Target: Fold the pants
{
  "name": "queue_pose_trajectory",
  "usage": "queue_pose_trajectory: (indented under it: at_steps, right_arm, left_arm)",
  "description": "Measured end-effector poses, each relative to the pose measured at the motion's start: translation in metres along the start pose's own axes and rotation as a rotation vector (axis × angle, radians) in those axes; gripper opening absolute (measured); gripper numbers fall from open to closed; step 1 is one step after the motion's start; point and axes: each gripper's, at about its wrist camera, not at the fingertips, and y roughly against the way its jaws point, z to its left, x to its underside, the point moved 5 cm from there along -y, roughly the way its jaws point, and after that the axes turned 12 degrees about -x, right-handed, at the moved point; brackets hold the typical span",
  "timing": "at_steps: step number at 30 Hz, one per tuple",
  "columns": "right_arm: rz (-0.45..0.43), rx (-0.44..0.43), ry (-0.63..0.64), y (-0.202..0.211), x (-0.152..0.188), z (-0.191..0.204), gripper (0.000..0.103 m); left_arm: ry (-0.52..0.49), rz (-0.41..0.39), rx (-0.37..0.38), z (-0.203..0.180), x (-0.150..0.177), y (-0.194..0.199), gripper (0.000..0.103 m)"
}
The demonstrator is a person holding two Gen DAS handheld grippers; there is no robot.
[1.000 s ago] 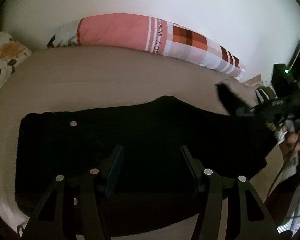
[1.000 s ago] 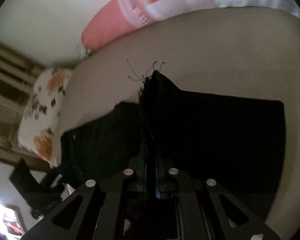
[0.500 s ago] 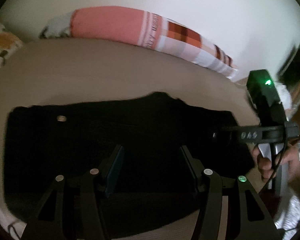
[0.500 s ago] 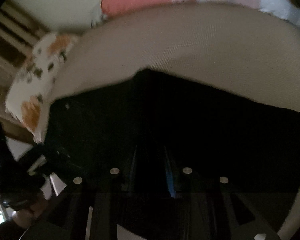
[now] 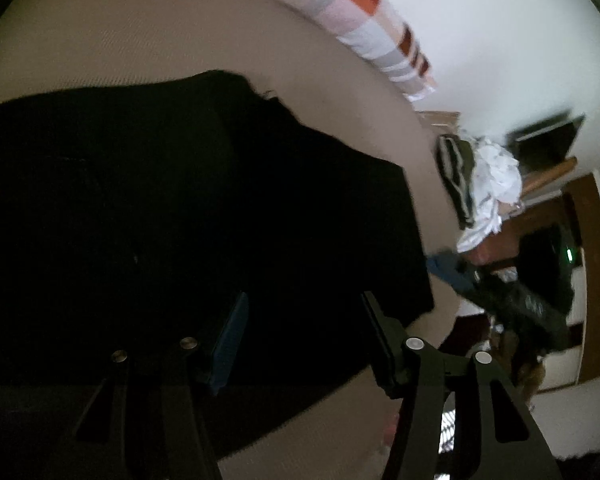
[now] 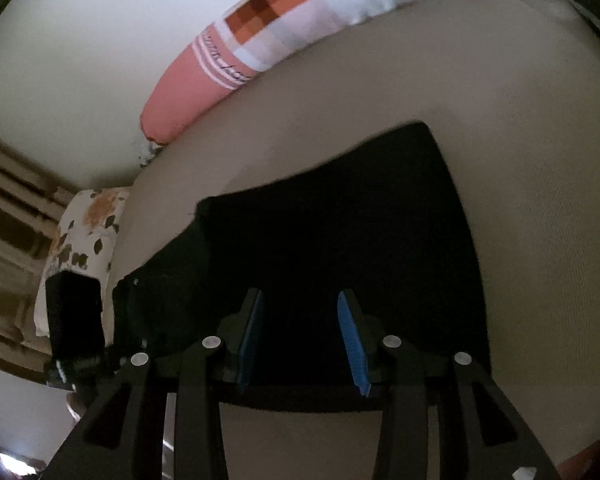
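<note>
Bed [image 6: 532, 152], beige cover. Black pants [image 6: 340, 232] lie flat at mid-bed. Beyond the pants, along the wall: long pink checked pillow [image 6: 260, 48]; floral pillow [image 6: 88, 232] at its end.

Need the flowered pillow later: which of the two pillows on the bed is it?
The small white pillow with orange flowers; the long bolster is pink and checked.

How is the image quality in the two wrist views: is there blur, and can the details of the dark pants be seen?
Left wrist view: motion blur smears the long checked pillow and the clutter at right; the black pants are an underexposed, featureless mass. Right wrist view: sharper, only mild blur at the pants' edge, folds still lost in darkness. Both views: strong fisheye bending, dark corners.
</note>
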Motion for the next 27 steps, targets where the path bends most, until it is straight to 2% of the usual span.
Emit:
queue_pose_trajectory:
  at_steps: [2, 4, 8, 10, 11, 13, 21, 27]
  right_arm:
    - [0.001, 0.002, -0.008, 0.002, 0.002, -0.006, 0.037]
    - [-0.001, 0.002, -0.01, 0.005, 0.004, -0.01, 0.037]
    - [-0.005, 0.012, -0.011, 0.004, 0.003, -0.016, 0.037]
    - [-0.002, 0.016, -0.01, 0.005, 0.004, -0.022, 0.037]
    - [0.002, 0.025, -0.011, 0.004, 0.005, -0.024, 0.037]
    - [0.01, 0.04, -0.012, 0.002, 0.007, -0.028, 0.037]
    - [0.044, 0.07, 0.043, 0.002, 0.019, -0.03, 0.037]
    - [0.072, 0.089, 0.058, -0.011, 0.03, -0.038, 0.035]
  left_arm:
    - [0.027, 0.023, -0.004, 0.002, -0.003, -0.009, 0.055]
    - [0.044, 0.034, -0.004, 0.006, -0.005, -0.015, 0.049]
    - [0.041, 0.016, 0.009, 0.004, -0.012, -0.02, 0.04]
    - [0.042, 0.034, 0.015, 0.002, -0.012, -0.028, 0.023]
    - [0.041, 0.049, 0.02, 0.0, -0.01, -0.031, 0.02]
    - [0.028, 0.04, 0.003, -0.005, -0.006, -0.035, 0.007]
    - [-0.061, -0.049, -0.041, -0.023, 0.007, -0.005, 0.005]
    - [-0.053, -0.018, -0.1, -0.008, 0.009, -0.032, 0.005]
